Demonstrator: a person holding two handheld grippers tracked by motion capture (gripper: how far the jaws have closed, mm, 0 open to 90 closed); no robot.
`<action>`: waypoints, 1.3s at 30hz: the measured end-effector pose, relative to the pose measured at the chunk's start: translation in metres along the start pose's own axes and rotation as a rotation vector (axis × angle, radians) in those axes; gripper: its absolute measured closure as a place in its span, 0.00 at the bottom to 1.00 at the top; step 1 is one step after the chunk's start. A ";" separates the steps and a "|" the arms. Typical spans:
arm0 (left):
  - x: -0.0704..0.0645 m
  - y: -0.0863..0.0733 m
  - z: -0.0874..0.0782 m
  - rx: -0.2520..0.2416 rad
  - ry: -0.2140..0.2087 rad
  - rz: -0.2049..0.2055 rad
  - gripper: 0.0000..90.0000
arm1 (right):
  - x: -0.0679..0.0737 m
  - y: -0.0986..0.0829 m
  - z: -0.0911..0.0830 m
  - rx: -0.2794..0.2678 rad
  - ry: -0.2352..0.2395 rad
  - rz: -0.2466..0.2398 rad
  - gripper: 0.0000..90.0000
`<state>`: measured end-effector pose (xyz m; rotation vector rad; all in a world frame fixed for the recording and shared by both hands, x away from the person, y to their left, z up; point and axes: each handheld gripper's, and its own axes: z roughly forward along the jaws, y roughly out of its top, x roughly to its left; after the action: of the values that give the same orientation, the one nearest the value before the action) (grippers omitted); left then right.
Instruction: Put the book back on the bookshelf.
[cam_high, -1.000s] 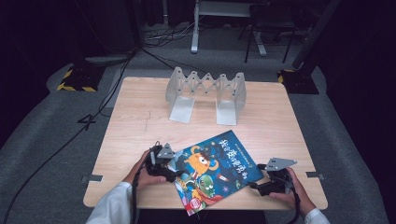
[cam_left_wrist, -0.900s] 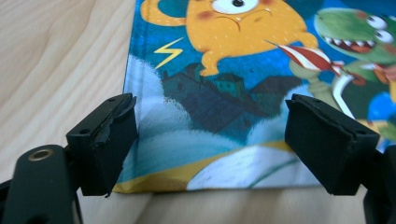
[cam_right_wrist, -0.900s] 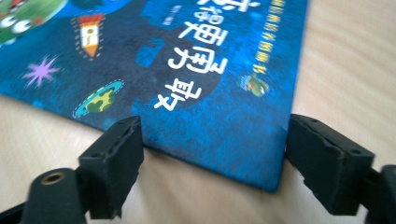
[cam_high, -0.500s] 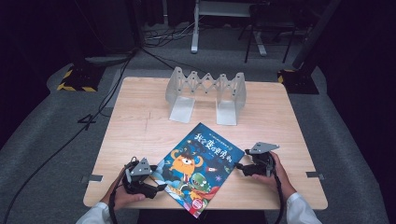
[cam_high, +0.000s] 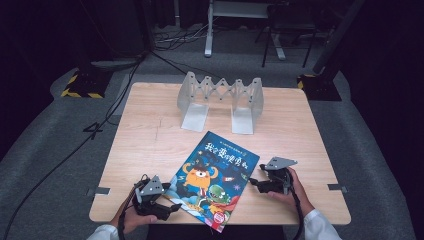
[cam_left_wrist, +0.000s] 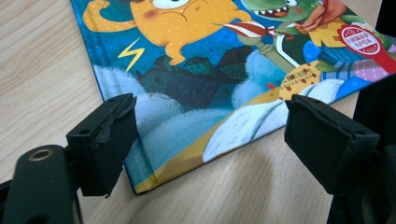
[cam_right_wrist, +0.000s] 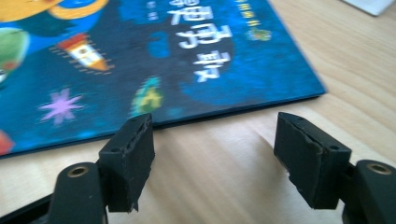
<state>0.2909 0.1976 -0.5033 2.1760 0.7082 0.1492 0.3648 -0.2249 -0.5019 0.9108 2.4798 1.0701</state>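
A blue picture book (cam_high: 212, 177) with an orange monster on its cover lies flat and askew on the wooden table (cam_high: 150, 135). My left gripper (cam_high: 167, 207) sits at the book's near left corner, open, its jaws straddling that corner (cam_left_wrist: 140, 184) just above the table. My right gripper (cam_high: 256, 182) is open too, low over the table beside the book's right long edge (cam_right_wrist: 224, 112), a short gap away and holding nothing. The book's cover (cam_left_wrist: 210, 60) fills the area ahead of the left jaws.
A grey accordion-style book rack (cam_high: 220, 100) stands at the far middle of the table. Bare wood lies left and right of the book. The table's front edge (cam_high: 220, 220) runs just below both hands. Cables and stands crowd the dark floor beyond.
The left gripper has slid right to the book's near left corner. The right gripper has shifted left and slightly down toward the book's right edge. The book lies in much the same place.
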 end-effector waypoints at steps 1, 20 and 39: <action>-0.001 0.001 0.001 0.002 -0.006 0.005 0.19 | 0.003 0.000 -0.001 0.005 0.012 -0.008 0.33; -0.022 0.012 0.017 0.014 -0.083 0.049 0.17 | -0.017 0.011 0.006 0.006 -0.103 0.043 0.36; -0.044 0.032 0.034 0.036 -0.123 0.144 0.22 | -0.013 -0.014 -0.033 0.132 -0.020 0.005 0.31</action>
<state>0.2797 0.1347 -0.4965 2.2495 0.4888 0.0767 0.3527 -0.2582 -0.4894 0.9598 2.5580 0.9031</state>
